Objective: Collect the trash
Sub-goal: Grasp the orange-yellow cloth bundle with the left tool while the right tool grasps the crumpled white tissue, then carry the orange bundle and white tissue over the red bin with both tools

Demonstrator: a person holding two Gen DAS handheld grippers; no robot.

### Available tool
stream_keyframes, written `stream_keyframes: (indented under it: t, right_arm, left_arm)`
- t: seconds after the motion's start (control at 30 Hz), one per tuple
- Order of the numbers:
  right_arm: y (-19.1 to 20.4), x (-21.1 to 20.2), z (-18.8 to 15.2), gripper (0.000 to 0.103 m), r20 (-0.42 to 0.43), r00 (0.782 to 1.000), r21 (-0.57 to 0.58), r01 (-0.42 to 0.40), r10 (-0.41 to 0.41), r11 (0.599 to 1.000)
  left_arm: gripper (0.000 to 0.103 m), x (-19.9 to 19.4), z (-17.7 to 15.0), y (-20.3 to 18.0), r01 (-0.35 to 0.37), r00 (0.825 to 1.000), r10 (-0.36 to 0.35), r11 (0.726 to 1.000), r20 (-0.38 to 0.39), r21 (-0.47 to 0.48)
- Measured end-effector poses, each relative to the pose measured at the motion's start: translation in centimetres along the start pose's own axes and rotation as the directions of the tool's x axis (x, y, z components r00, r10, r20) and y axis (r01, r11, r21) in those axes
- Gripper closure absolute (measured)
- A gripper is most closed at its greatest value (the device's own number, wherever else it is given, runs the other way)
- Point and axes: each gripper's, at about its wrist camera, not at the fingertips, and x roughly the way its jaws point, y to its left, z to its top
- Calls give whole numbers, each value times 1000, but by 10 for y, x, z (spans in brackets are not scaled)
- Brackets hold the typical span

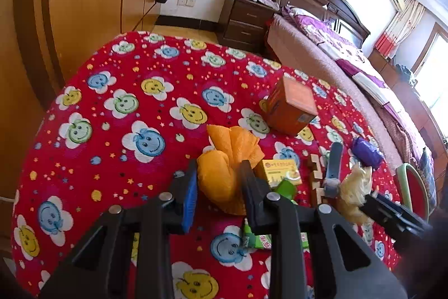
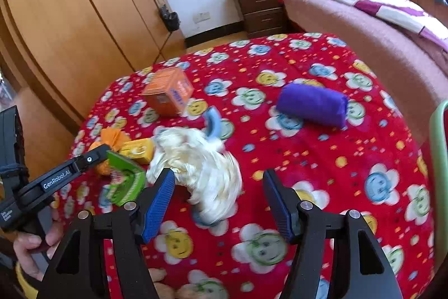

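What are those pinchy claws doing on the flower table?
A person is picking up trash with a gripper in each hand. The left gripper is at the orange paper wad, which sits between its fingers; the pads look about closed on it. The right gripper is open, with the cream tuft in front of its fingers, not gripped. An orange box, a purple pouch and small packets still lie on the red cloth.
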Motion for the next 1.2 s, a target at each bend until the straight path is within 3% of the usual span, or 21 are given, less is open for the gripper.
stream_keyframes:
  t: [0.27,0.47,0.6,0.9,1.2]
  right_arm:
    - [3,10,-3,37,-19,1000,14,-19,19,1000]
    - [1,11,-10,70,-24,998,23,-53,53,998]
    - [3,0,-12,78,-1,998,15,-55,55,998]
    - [-2,-61,-27,80,97,992,30,-85,82,996]
    - [-22,-120,-47,80,195,979,60,-67,54,996]
  left_arm:
    - [74,-30,-5,-3,5,998,-5,1000,61,-3]
    - [74,-45,-12,-8,-1,997,1,1000,75,1]
    - [74,-59,-18,-13,11,996,-10,1000,89,-5]
    - [74,-94,-31,-31,44,992,-44,999,120,3]
    - [74,-114,-39,-63,113,987,-117,993,110,41]
